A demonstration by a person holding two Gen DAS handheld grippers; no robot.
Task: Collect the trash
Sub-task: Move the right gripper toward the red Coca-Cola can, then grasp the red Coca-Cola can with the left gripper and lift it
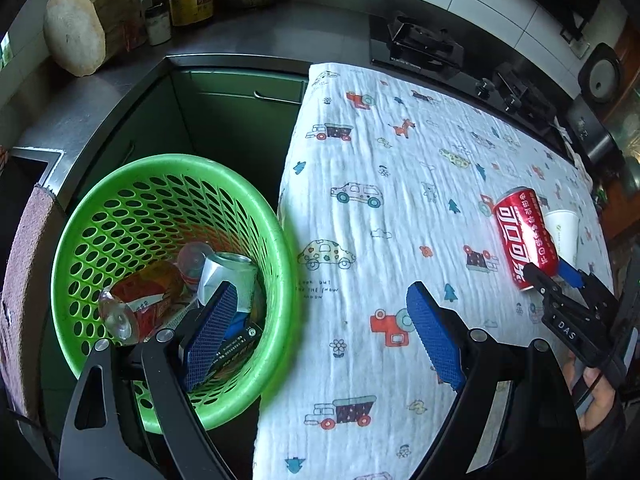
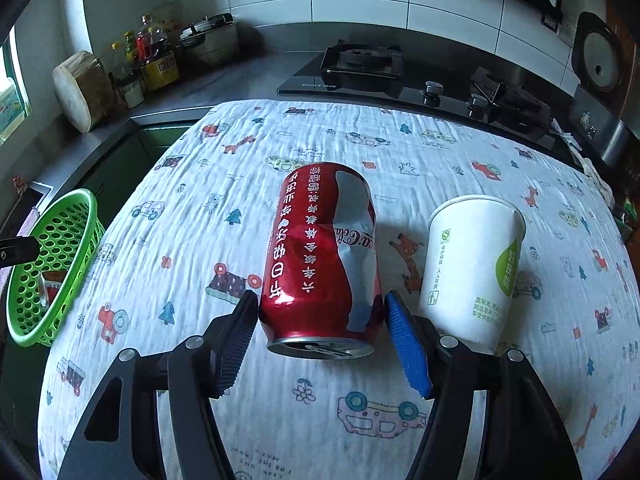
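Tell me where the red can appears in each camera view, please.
Left wrist view: red can at far right, lying on the printed cloth.
Right wrist view: red can at centre, between the right gripper fingers.
Shared landmark: white paper cup, beside the can, also seen here.

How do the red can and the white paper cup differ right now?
The red can is dented metal, lying on its side between the right gripper fingers. The white paper cup is paper and sits beside that gripper, outside its fingers. Both rest on the patterned cloth, not yet in the green basket.
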